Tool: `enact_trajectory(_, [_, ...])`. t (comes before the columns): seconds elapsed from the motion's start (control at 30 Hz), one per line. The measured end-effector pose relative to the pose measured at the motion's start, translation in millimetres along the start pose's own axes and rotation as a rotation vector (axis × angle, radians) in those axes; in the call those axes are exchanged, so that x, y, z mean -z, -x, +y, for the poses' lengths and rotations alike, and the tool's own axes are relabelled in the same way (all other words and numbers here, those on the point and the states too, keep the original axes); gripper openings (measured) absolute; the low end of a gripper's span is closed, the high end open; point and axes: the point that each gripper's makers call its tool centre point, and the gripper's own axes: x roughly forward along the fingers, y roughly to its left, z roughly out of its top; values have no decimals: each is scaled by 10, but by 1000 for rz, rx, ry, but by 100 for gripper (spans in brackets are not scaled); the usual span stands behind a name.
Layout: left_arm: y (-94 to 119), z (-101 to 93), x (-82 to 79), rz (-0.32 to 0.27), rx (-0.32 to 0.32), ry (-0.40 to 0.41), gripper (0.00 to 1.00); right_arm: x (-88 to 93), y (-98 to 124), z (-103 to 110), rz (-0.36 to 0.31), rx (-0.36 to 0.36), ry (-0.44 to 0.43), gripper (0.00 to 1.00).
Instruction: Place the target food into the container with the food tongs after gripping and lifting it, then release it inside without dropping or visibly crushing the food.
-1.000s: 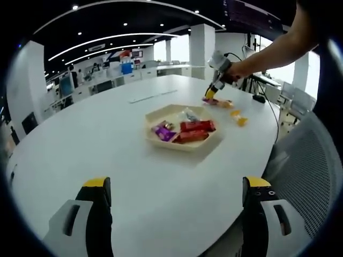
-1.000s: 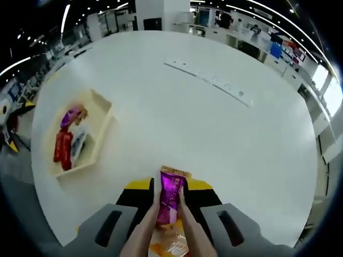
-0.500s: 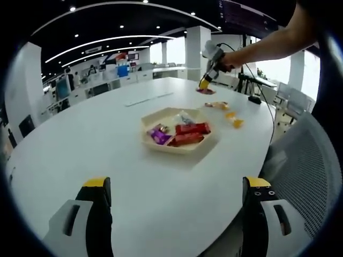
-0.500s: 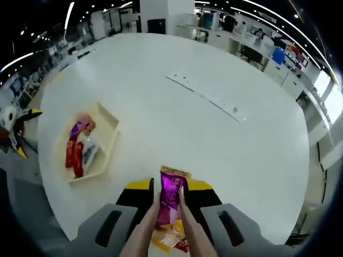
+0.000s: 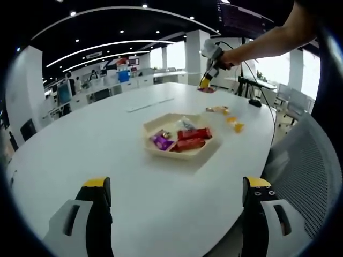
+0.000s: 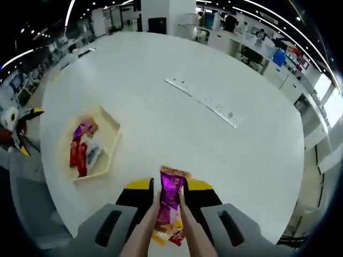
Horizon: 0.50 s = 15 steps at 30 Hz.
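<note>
My right gripper (image 6: pixel 170 188) is shut on beige food tongs (image 6: pixel 140 235), and the tongs pinch a purple snack packet (image 6: pixel 170 197) upright between their tips. It hangs high above the white table. The cream tray (image 6: pixel 111 140) lies far below to the left, holding red, purple and clear packets. In the left gripper view the right gripper (image 5: pixel 210 68) hovers at the table's far side with the purple packet (image 5: pixel 206 89) under it, beyond the tray (image 5: pixel 185 155). My left gripper (image 5: pixel 177 184) stands open over the near table edge, holding nothing.
Loose orange and yellow snacks (image 5: pixel 235 125) lie on the table right of the tray; some (image 6: pixel 170 234) show under the tongs. A long flat strip (image 6: pixel 206 100) lies across the far table. A grey mesh chair (image 5: pixel 305 166) stands at the right edge. A person's arm (image 5: pixel 268 43) reaches in.
The right gripper has risen off the table with the purple packet held in the tongs, and the table now looks farther away. The left gripper has barely moved.
</note>
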Motion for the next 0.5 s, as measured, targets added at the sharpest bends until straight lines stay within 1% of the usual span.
enact_trajectory(0.17, [-4,-15,0,-1,7,-1,100,-64,74,-24,-14,-5,-17,21])
enact_trajectory(0.27, [-10,-48,-2,2,18,-8,100,-80,96,-14,-14,-3,-8,21])
enact_trajectory(0.5, [2,-28,-31,-16,12,-6,100,-129,153,38,-12,2,3,21])
